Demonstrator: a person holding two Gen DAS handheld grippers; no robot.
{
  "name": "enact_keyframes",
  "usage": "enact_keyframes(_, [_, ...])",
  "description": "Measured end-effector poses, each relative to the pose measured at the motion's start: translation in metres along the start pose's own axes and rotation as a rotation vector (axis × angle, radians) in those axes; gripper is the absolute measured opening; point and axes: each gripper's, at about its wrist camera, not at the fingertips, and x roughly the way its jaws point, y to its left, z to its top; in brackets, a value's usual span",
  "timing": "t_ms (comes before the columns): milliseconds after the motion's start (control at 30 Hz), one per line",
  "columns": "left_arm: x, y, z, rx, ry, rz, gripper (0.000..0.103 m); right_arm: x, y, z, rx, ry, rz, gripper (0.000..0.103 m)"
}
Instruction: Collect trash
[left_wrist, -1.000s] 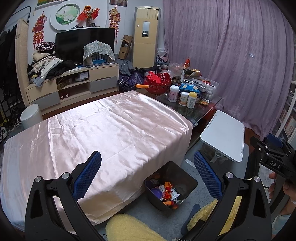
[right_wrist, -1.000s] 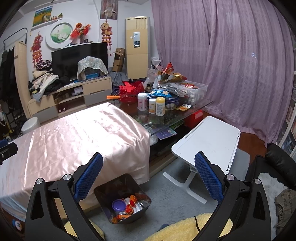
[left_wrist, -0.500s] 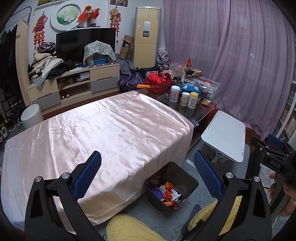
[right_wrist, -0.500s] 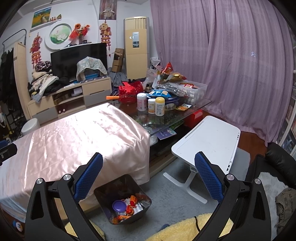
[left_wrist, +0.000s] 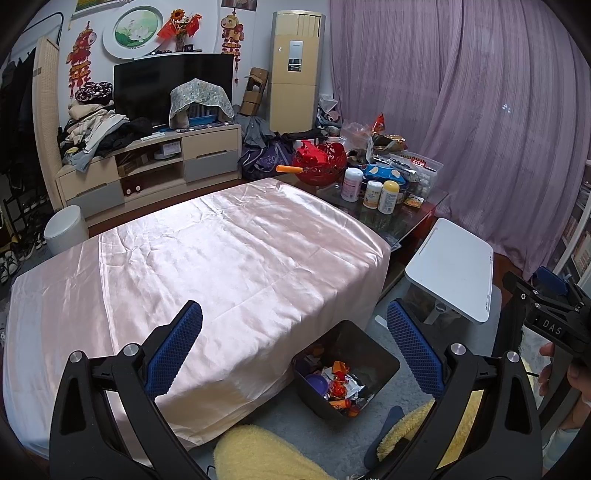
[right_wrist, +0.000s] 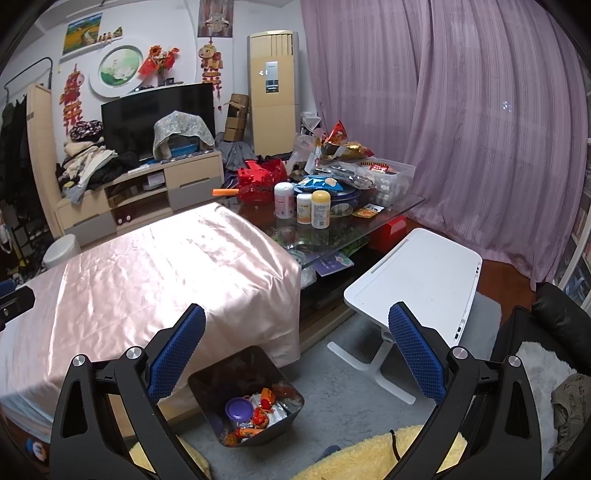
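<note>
A: So, where does the collecting stand? The dark bin (left_wrist: 345, 369) sits on the grey floor just beside the near corner of the counter (left_wrist: 229, 251) draped in pink satin. It already holds trash (right_wrist: 258, 406): a purple lid, red and orange wrappers, something foil-like.

B: Satin top reads bare in both views. My guess: late stage, or a pause between pickups. No loose piece shows on the cloth.

A: Jaws?

B: Left gripper (left_wrist: 295, 350) spread wide, blue pads well apart, nothing between them and touching nothing. It hangs above the counter's near edge, the bin showing in the gap. Right gripper (right_wrist: 295, 350) the same: spread wide, empty, held over the floor with the bin low between its arms.

A: Any candidates for the next grab?

B: The glass counter (right_wrist: 391, 210) beyond the satin is crowded: three bottles (right_wrist: 303, 208), a blue tin (right_wrist: 332, 195), snack bags (right_wrist: 343, 146), a red basket (right_wrist: 258, 181). Cannot tell which of it counts as trash.

A: What would the next move call for, then?

B: Judgement only: if more remains, a long reach across to that far clutter, then a carry back to the bin. If not, both tools are free already; nothing left to let go.
</note>
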Motion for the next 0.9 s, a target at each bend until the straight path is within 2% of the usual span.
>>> enact_keyframes(900, [0.0009, -0.0002, 0.0014, 0.001, -0.003, 0.003, 0.095, 0.0020, 0.0011, -0.0005, -0.002, 0.005, 0.003, 0.100])
